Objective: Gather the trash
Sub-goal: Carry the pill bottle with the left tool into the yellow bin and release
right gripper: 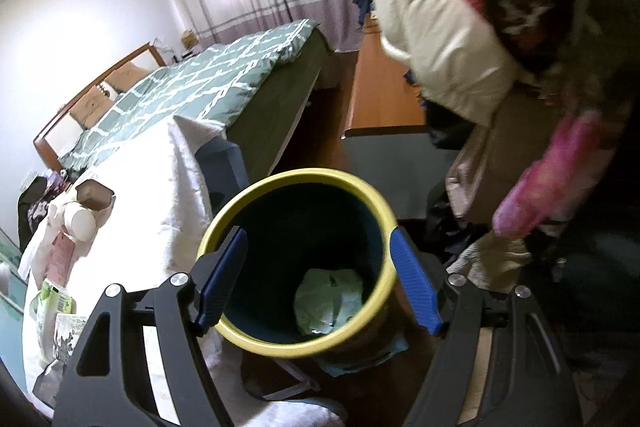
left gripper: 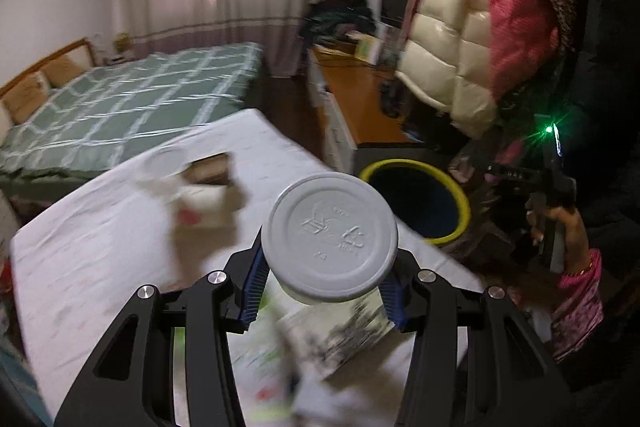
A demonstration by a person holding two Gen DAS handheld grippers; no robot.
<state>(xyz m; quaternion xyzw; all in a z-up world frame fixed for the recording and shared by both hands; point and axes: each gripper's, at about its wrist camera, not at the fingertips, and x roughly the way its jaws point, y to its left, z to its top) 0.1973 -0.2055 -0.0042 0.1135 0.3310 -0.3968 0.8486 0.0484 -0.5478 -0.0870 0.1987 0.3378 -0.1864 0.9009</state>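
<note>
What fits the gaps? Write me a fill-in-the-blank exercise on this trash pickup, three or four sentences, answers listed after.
1. The left gripper is shut on a white ____.
2. The trash bin has a ____ rim.
3. The right gripper holds ____.
4. A crumpled pale green bag lies ____ the trash bin.

Missing words: cup; yellow; nothing; inside
</note>
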